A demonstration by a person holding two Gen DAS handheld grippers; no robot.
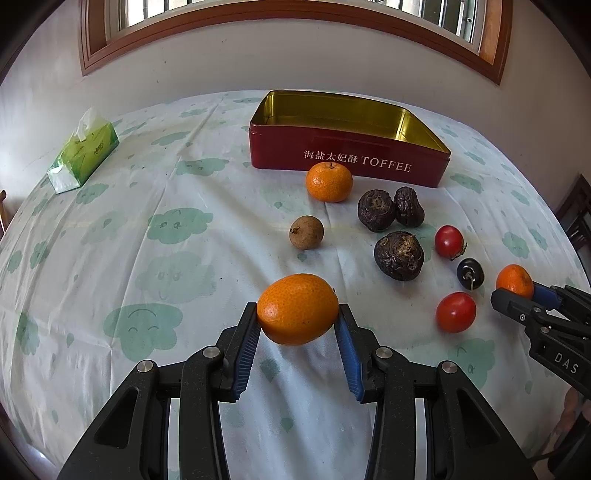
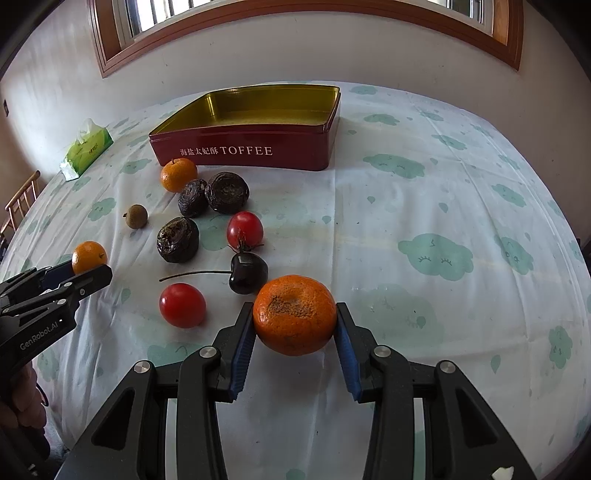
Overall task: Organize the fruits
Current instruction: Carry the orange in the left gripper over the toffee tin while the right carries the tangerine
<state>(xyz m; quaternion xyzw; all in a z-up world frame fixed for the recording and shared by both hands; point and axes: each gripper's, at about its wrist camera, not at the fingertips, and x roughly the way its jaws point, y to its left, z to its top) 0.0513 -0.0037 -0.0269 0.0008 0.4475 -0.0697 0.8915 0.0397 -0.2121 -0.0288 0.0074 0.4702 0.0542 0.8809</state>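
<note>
Daylight from a wood-framed window falls on a tabletop covered with a pale cloth printed with green clouds. Near its far edge stands an open red tin marked TOFFEE, its gold inside showing nothing in it, and off to the left lies a green tissue pack.

Left gripper is clamped on an orange, its blue pads pressed against both sides of the fruit, above the cloth on the near side of the tabletop. Right gripper is likewise clamped on a second orange, near the right end of the loose fruit.

Between the grippers and the tin the other fruit lies scattered on the cloth. A small orange sits just in front of the tin's lettered wall. Beside it are two dark wrinkled fruits, touching each other, with a third dark fruit nearer. A brown longan lies apart to their left. Two red tomatoes and a dark cherry with a long stem lie toward the right.
</note>
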